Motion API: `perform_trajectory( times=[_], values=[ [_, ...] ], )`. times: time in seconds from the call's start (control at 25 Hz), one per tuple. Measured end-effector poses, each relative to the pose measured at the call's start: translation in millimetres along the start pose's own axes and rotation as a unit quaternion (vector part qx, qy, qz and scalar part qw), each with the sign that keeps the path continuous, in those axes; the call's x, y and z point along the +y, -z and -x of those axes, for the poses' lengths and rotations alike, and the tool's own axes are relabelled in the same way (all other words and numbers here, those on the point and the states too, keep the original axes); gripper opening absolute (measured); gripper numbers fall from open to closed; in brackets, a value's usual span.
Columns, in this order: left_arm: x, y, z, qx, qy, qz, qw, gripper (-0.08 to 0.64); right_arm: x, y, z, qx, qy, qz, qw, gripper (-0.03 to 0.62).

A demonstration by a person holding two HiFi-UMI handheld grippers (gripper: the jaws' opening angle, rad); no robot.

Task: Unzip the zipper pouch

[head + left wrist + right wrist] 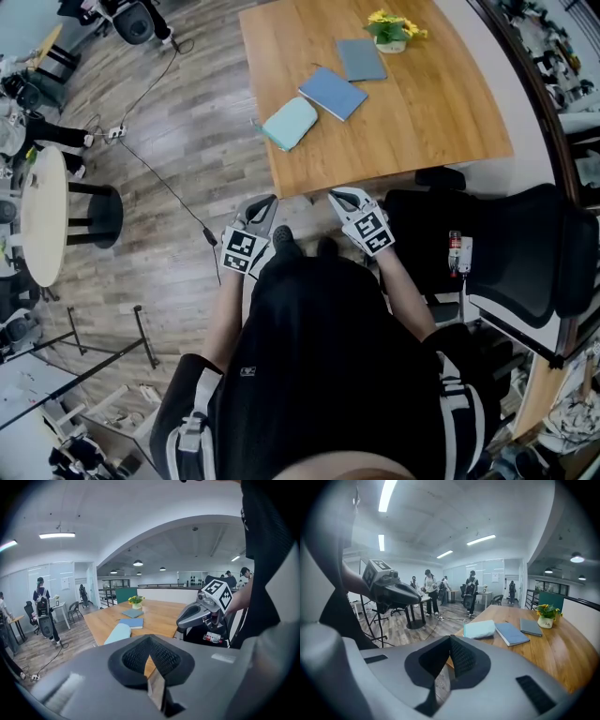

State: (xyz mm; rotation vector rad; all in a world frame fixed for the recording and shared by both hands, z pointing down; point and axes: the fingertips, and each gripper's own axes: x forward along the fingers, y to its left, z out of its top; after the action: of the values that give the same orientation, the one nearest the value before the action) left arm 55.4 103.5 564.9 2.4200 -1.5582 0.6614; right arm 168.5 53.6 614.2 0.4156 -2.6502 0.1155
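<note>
Both forearms reach forward from the body, the left gripper and right gripper level just short of the table's near edge, jaws closed, empty; the teal zipper pouch lies at the table's left edge.

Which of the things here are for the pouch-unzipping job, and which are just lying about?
For the job: pale teal soft zipper pouch; left gripper and right gripper, both shut and empty.
Lying about: blue rectangular notebook; grey-blue notebook; small white pot of yellow flowers.
</note>
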Motion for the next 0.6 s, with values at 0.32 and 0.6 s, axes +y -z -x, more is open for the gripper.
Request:
perform_trajectory(
  times=[0.32, 0.6],
  values=[
    [-1.8, 0.0, -1.0, -0.008, -0.003, 0.007, 0.9999, 0.037, 4.1, 3.5, -2.2, 0.001, -0.017, 0.002, 1.000, 0.049],
    [-0.8, -0.9, -2.4, -0.010, -0.008, 0.011, 0.9999, 0.120, 4.9, 2.0, -2.0, -0.006, -0.022, -0.002, 1.000, 0.155]
  ],
)
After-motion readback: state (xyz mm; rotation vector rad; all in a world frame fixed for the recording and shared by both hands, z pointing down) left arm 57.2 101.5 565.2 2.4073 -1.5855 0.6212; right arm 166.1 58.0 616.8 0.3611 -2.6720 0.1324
